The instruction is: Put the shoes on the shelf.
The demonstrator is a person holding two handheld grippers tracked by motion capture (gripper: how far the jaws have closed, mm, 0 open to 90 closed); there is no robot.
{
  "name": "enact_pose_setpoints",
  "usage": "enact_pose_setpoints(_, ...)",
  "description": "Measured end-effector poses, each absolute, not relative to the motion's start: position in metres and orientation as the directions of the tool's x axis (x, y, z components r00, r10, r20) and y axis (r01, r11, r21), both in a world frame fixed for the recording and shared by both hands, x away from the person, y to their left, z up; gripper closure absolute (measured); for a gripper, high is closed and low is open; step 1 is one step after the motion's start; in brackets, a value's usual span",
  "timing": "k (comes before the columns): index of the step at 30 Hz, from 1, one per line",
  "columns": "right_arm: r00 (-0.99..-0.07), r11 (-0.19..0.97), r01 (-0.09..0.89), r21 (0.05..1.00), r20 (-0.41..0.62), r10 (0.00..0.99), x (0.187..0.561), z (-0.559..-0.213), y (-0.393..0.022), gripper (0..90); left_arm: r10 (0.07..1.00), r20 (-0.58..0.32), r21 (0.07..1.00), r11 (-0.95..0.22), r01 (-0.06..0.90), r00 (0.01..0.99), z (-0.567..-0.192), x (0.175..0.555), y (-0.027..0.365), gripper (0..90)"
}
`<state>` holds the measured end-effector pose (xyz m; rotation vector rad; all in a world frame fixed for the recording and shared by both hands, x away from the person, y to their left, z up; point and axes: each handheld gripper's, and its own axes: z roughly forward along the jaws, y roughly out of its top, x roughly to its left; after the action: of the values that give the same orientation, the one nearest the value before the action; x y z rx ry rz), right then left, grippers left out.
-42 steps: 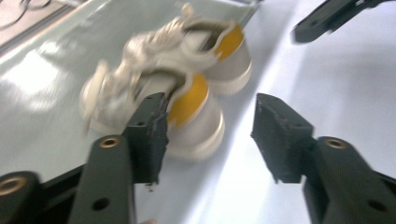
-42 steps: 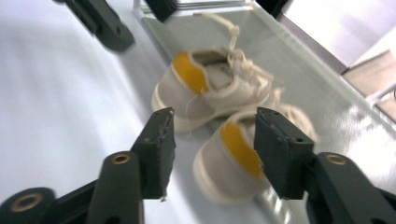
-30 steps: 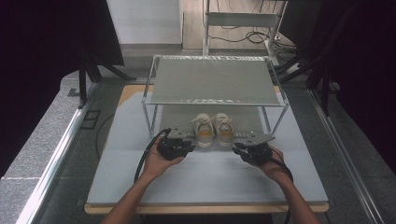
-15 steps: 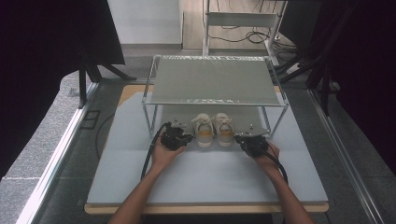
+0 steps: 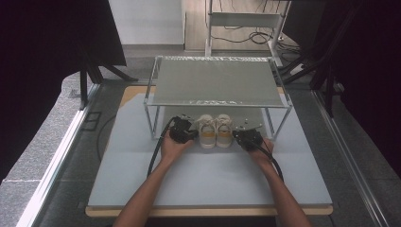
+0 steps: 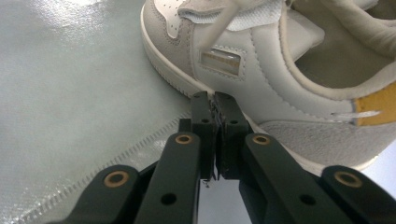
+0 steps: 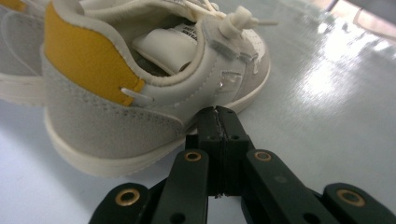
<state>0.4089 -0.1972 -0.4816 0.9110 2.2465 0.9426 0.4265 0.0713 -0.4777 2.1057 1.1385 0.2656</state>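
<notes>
A pair of small white and grey sneakers with yellow heel tabs stands side by side under the front edge of a wire shelf, heels toward the person. The left shoe has my left gripper at its outer side, jaws shut and empty, tips touching the sole. The right shoe has my right gripper at its outer side, jaws shut with nothing between them, tips against the sole edge.
A metal-framed shelf with a grey top stands over the back half of the pale blue table. Its front legs flank the shoes. Cables trail from both grippers. Black curtains hang at both sides.
Both hands have moved forward toward the shelf, bringing the shut grippers up against the outer sides of the two shoes. The shoes look unmoved.
</notes>
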Motion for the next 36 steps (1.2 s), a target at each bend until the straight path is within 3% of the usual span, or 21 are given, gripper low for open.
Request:
enact_pose_setpoints(20, -0.572, 0.460, 0.409, 0.788, -0.172, 0.802, 0.432, -0.487, -0.194, 89.8, 0.825, -0.192, 0.674, -0.282, 0.682, 0.532, -0.480, 0.455, 0.067, 88.7)
enact_pose_setpoints(25, -0.561, 0.459, 0.402, 0.792, -0.183, 0.807, 0.433, -0.489, -0.195, 87.3, 0.828, -0.181, 0.675, -0.288, 0.679, 0.531, -0.479, 0.454, 0.068, 85.3)
enact_pose_setpoints(30, -0.561, 0.463, 0.388, 0.797, -0.194, 0.805, 0.422, -0.483, -0.199, 85.3, 0.808, -0.180, 0.686, -0.306, 0.660, 0.562, -0.476, 0.436, 0.073, 83.8)
enact_pose_setpoints(33, -0.579, 0.468, 0.341, 0.816, -0.210, 0.788, 0.405, -0.476, -0.201, 87.3, 0.756, -0.106, 0.710, -0.398, 0.581, 0.647, -0.475, 0.426, 0.080, 84.5)
enact_pose_setpoints(36, -0.606, 0.483, 0.305, 0.821, -0.224, 0.763, 0.387, -0.472, -0.200, 89.0, 0.743, -0.123, 0.715, -0.394, 0.578, 0.658, -0.472, 0.412, 0.079, 85.5)
